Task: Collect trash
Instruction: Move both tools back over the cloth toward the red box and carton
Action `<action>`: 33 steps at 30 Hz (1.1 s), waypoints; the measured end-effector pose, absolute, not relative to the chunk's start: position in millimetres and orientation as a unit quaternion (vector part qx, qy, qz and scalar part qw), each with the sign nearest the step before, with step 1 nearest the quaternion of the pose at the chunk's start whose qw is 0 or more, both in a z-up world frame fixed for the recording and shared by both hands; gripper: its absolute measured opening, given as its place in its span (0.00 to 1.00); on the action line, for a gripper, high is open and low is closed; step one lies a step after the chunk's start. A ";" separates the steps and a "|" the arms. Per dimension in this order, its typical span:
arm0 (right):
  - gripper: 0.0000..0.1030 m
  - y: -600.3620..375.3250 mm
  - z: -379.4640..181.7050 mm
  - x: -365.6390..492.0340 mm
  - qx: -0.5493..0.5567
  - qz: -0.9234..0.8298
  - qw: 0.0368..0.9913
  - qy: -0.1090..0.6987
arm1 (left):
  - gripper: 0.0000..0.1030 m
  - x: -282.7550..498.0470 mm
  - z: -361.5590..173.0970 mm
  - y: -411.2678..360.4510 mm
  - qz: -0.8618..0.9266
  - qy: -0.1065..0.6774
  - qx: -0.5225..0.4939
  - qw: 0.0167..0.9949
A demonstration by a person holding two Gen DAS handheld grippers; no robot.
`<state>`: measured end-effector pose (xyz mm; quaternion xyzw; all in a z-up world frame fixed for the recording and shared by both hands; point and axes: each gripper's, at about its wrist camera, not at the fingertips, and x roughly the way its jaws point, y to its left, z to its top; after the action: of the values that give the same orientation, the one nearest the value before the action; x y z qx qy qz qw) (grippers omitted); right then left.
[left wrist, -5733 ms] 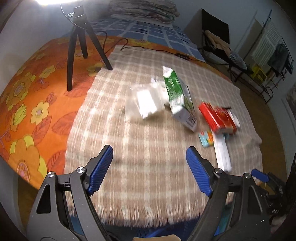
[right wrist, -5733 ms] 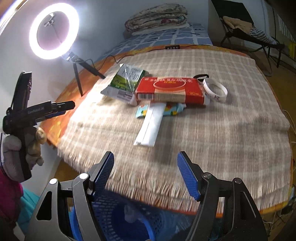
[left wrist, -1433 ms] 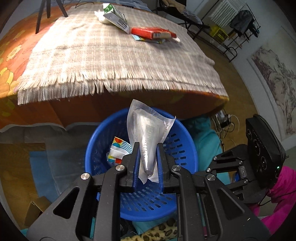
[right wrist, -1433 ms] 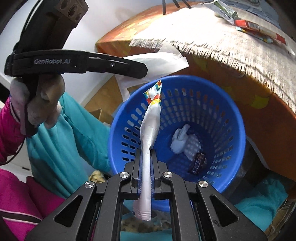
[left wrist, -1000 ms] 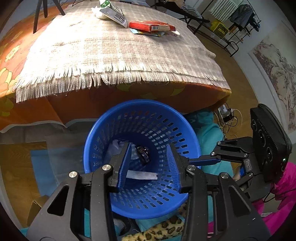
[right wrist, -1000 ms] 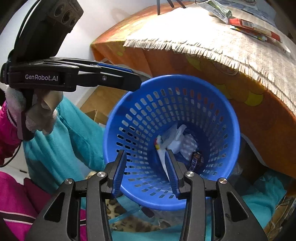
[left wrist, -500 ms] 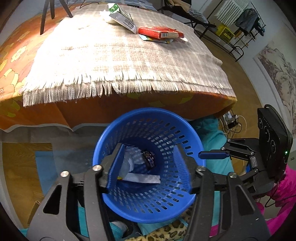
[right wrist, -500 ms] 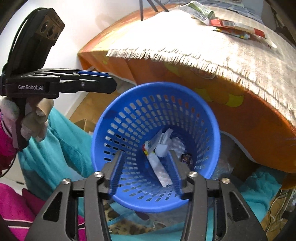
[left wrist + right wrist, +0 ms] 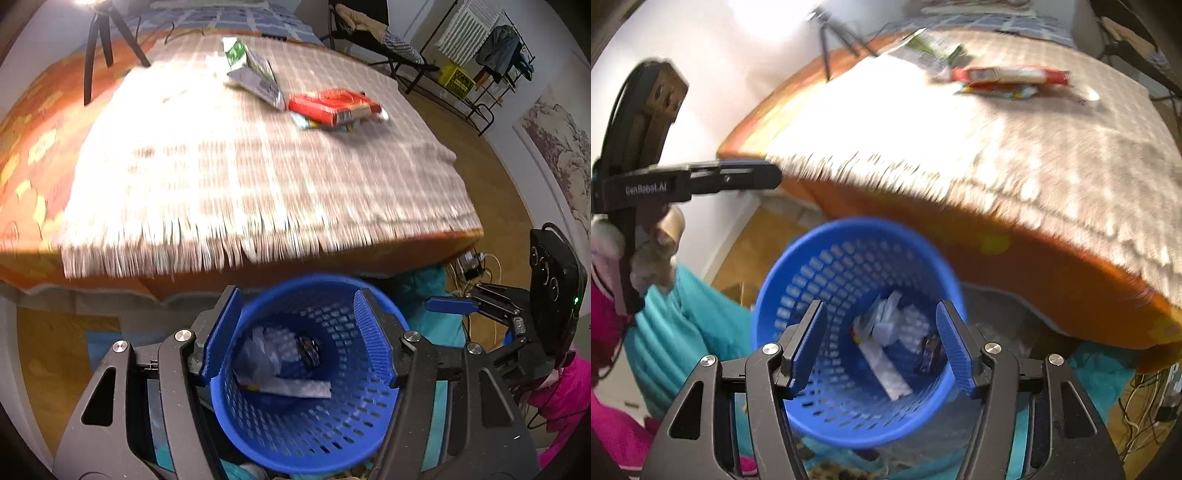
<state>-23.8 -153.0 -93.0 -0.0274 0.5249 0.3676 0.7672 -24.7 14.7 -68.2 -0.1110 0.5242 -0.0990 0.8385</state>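
My left gripper (image 9: 297, 338) and right gripper (image 9: 881, 341) hang wide apart, empty, over the blue basket (image 9: 369, 417) — wrappers (image 9: 886, 363) inside, red box (image 9: 334, 105) on the far bed.

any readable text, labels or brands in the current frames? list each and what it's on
"GenRobot.AI": on the side of the left gripper, seen in the right wrist view.
Red box on the blanket: has print and a barcode, too blurred to read.
Green and white carton: print and barcode, too blurred to read.
Wrappers in the blue basket: nothing legible.
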 end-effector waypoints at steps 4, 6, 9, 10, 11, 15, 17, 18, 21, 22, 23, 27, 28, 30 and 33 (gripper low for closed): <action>0.59 -167.7 -81.9 3.3 0.006 0.345 0.788 0.510 | 0.63 -2.9 -58.6 18.2 -0.092 0.511 -0.108 0.848; 0.59 -175.6 -76.8 18.7 0.023 0.336 0.798 0.500 | 0.63 9.8 -53.9 20.0 -0.089 0.504 -0.107 0.852; 0.59 -183.1 -68.9 39.0 0.037 0.324 0.811 0.486 | 0.63 27.3 -48.0 22.9 -0.084 0.495 -0.109 0.858; 0.59 -184.4 -67.4 43.9 0.038 0.320 0.815 0.482 | 0.63 31.7 -46.6 23.7 -0.082 0.492 -0.110 0.860; 0.59 -185.5 -66.2 48.9 0.039 0.316 0.818 0.479 | 0.63 37.0 -45.0 25.2 -0.081 0.489 -0.110 0.861; 0.59 -194.8 -61.9 76.8 0.061 0.305 0.825 0.471 | 0.63 56.5 -41.0 31.0 -0.076 0.483 -0.117 0.864; 0.59 -195.4 -62.5 85.8 0.073 0.302 0.826 0.470 | 0.63 66.3 -40.4 34.3 -0.071 0.482 -0.122 0.865; 0.59 -196.1 -62.6 90.8 0.080 0.299 0.827 0.469 | 0.63 71.0 -40.1 36.4 -0.069 0.482 -0.125 0.865; 0.59 -193.7 -64.7 107.9 0.097 0.294 0.828 0.468 | 0.63 87.2 -38.4 43.2 -0.062 0.479 -0.134 0.865; 0.59 -192.5 -65.5 111.3 0.100 0.293 0.828 0.467 | 0.63 90.7 -37.4 45.0 -0.060 0.477 -0.136 0.866; 0.59 -190.4 -66.5 115.8 0.101 0.291 0.829 0.467 | 0.63 95.8 -36.5 47.2 -0.057 0.475 -0.138 0.867; 0.59 -185.4 -69.9 129.3 0.106 0.283 0.832 0.466 | 0.63 115.7 -35.1 60.4 -0.039 0.465 -0.146 0.872; 0.59 -185.0 -70.5 133.1 0.109 0.282 0.832 0.466 | 0.63 121.7 -34.7 65.1 -0.034 0.463 -0.147 0.873; 0.59 -184.4 -71.6 140.4 0.114 0.280 0.832 0.466 | 0.63 134.2 -35.8 75.1 -0.020 0.459 -0.149 0.875; 0.59 -182.6 -73.2 152.8 0.118 0.277 0.833 0.465 | 0.63 155.2 -40.5 90.7 -0.005 0.456 -0.156 0.876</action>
<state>152.8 -182.6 -73.2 0.1184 0.4650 0.2767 0.8326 155.2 90.7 -40.5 -0.1561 0.4564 -0.0052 0.8759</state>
